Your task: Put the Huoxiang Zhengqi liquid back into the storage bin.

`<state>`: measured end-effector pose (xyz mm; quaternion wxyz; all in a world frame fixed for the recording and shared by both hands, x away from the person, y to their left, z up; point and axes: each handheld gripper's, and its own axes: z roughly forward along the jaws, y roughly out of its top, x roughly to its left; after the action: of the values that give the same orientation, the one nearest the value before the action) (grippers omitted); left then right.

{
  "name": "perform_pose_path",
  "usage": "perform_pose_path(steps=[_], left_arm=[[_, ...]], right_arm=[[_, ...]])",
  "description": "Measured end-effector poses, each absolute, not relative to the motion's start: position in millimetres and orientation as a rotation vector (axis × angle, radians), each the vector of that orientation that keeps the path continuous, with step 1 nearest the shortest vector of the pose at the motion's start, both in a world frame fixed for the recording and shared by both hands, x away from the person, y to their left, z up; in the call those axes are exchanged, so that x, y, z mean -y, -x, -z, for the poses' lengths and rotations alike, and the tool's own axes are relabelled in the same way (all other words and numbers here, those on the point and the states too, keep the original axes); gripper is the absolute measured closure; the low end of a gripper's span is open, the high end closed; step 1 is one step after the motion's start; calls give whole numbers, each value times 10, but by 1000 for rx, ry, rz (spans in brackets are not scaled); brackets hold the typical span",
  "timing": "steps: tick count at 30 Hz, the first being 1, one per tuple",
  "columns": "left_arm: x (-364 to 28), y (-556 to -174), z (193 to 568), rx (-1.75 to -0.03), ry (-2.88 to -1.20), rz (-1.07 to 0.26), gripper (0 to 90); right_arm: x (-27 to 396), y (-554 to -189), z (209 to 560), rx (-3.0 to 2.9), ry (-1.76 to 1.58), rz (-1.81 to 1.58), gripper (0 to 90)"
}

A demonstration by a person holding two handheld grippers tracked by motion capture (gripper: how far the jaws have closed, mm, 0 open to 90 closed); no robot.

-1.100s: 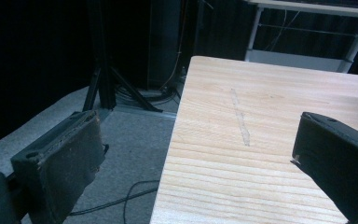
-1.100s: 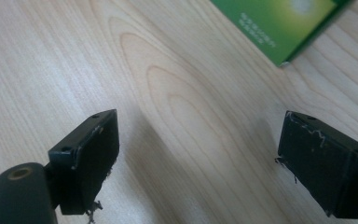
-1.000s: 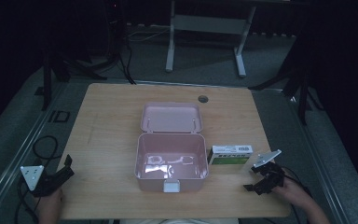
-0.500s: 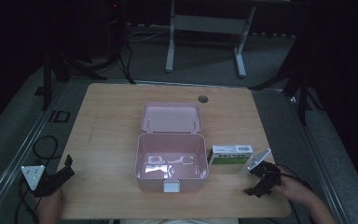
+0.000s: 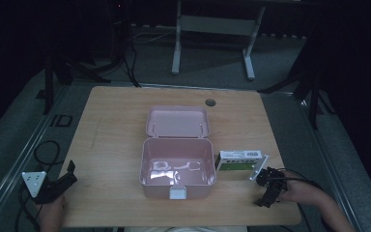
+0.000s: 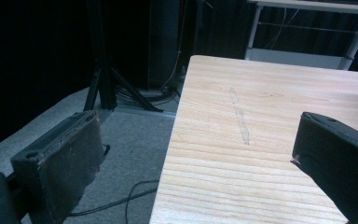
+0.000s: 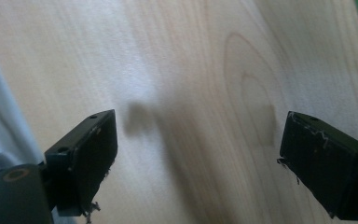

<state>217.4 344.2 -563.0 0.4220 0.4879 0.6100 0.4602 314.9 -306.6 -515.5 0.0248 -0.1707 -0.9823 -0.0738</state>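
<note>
A pink plastic lunch box (image 5: 178,170) sat mid-table with its hinged lid (image 5: 177,121) flung back, small pale items lying in its base. Just right of it lay a green-and-white carton (image 5: 239,160). The right gripper (image 5: 268,192) hovered near that carton, jaws wide apart over bare wooden table (image 5: 116,125); the left gripper (image 5: 58,183) gaped wide at the table's left edge.

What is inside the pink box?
The open pink box holds pale, shiny shapes on its floor, too blurred to name. Its near wall hides the front strip of the floor.
</note>
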Motion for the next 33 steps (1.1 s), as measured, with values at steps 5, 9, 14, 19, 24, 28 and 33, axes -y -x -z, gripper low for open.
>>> perform_pose_path(steps=[5,9,14,19,24,28,33], left_arm=[[-3442,-2174,5630,-1527,-1223,-1152,21],[-3443,-2175,5629,-1527,-1225,-1148,21],[-3443,-2176,5628,-1527,-1226,-1149,22],[-3441,-2173,5629,-1525,-1225,-1151,22],[-3442,-2175,5629,-1526,-1226,-1149,21],[-3440,-2174,5629,-1526,-1224,-1154,21],[-3440,-2174,5629,-1526,-1224,-1154,21]], right_arm=[[2978,-3128,5099,3060,439,118,108],[2930,-3149,5043,3073,414,54,108],[2852,-3179,5012,3073,376,-70,118],[2789,-3175,5001,3067,330,-118,129],[2737,-3161,4978,3048,289,-142,132],[2695,-3121,4901,3043,236,-97,151],[2654,-3098,4831,3048,218,-97,151]])
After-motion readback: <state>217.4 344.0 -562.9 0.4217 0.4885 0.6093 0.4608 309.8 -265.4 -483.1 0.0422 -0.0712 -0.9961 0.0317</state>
